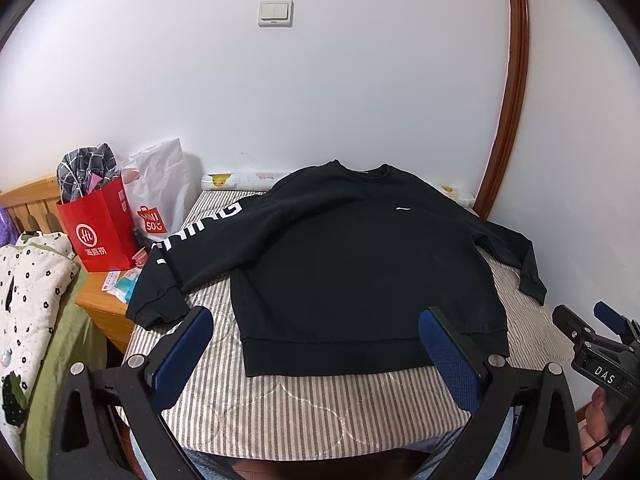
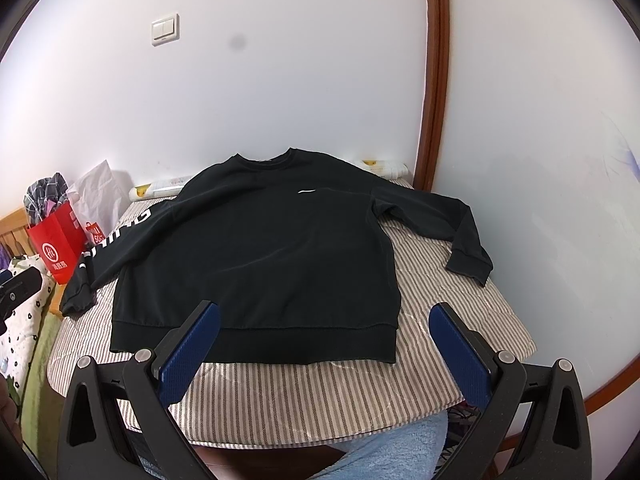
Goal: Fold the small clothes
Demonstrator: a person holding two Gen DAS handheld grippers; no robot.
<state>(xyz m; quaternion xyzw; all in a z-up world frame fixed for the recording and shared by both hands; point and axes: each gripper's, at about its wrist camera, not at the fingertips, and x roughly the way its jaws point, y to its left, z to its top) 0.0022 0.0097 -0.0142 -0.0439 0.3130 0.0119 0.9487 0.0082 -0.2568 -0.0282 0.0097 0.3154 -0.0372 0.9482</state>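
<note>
both claws, left claw point(image 1: 316, 354) and right claw point(image 2: 324, 354), gape wide above the flat black sweatshirt point(image 1: 360, 264).

Lettering on the black sweatshirt's sleeve point(image 1: 200, 232) partly lost in folds; possibly a finger point(image 1: 600, 408) cropped at frame edge.

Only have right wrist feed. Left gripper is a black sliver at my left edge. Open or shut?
Observer: Open. The left gripper has its jaws wide apart, with nothing between them, near the hem of the black sweatshirt.
Operator: What's the red bag standing on?
Observer: A wooden nightstand beside the bed. The red bag stands on it, with small packets in front.
Operator: Any marking on my gripper's body?
Observer: Yes. The right gripper carries a label reading DAS on its side.
</note>
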